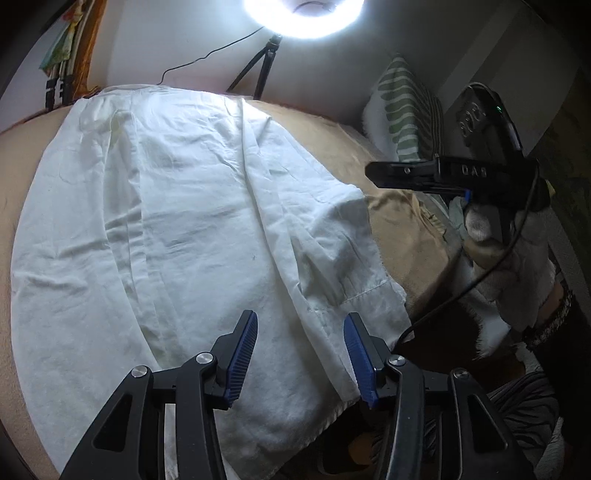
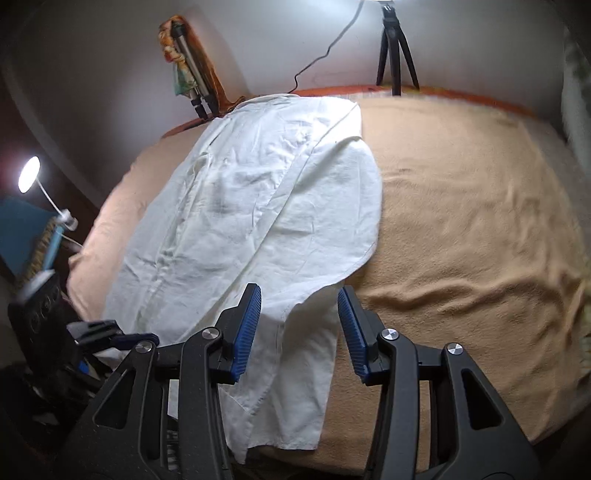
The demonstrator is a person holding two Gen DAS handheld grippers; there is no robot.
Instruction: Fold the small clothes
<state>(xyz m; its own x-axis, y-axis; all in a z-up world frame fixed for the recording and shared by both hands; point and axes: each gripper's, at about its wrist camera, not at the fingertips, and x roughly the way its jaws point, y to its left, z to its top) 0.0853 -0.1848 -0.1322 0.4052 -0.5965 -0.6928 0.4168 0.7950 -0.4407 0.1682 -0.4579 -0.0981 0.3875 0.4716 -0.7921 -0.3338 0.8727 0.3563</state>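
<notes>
Right wrist: white shirt [image 2: 258, 206] lengthwise, away from tool [image 2: 299, 332].

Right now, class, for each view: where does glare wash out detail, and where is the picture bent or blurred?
Left wrist view: ring light blows out white at the top; fisheye bows the white garment. Right wrist view: small lamp flares at left; blanket smears towards the right edge.

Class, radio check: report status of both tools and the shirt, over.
Left tool open, over shirt hem. Right tool open, over sleeve. Shirt flat on blanket, one side folded in. Nothing in the way.
</notes>
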